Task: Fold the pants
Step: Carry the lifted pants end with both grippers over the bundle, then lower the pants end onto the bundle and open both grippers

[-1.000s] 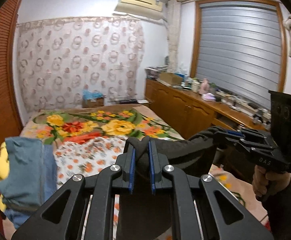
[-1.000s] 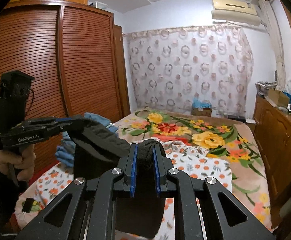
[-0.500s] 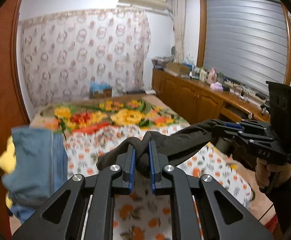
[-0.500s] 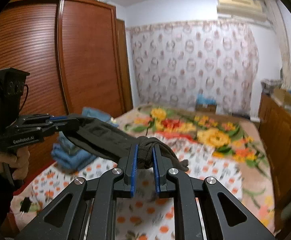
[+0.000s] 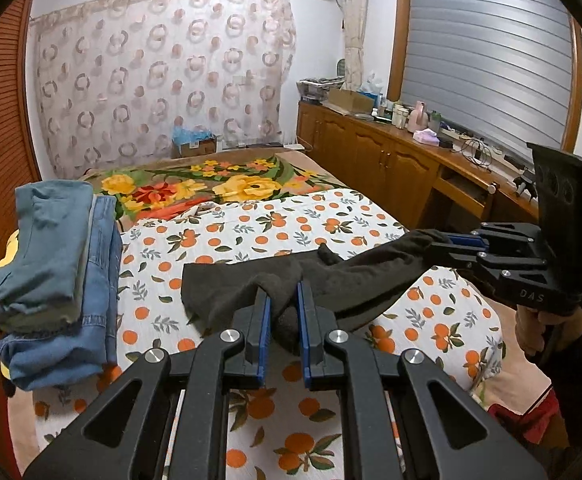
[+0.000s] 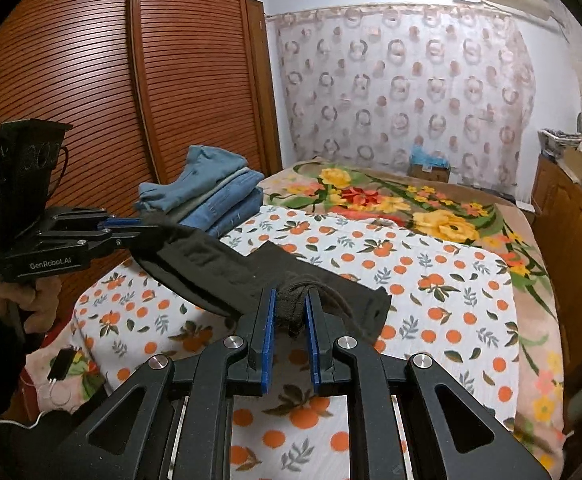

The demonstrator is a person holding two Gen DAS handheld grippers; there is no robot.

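Just above the orange-print sheet (image 5: 331,224) that covers the near part of the bed, both grippers pinch a pair of dark grey-brown pants (image 5: 355,276). The left gripper (image 5: 282,312) has its blue-lined fingers drawn narrow onto a bunched wad of the fabric, and the right gripper (image 6: 289,312) likewise squeezes a rolled fold between its pads. From the left wrist view the right gripper (image 5: 457,242) reaches in from the cabinet side of the sheet, its tips closed on an end of the cloth, with the person's hand (image 5: 547,328) wrapped around the handle below. From the right wrist view the left gripper (image 6: 127,226) comes in from the wardrobe side, clamped on the other end of the same band. The pants stretch taut between the two tools, while the loose remainder drapes down and lies flat on the sheet. Beside the sheet on the wardrobe side sits a stack of folded clothes (image 5: 59,276), a teal garment on top of blue denim. Beyond the sheet lies a floral blanket (image 5: 211,184), and behind it a ring-patterned curtain (image 5: 163,76). A slatted wooden wardrobe (image 6: 131,92) rises behind the stack.
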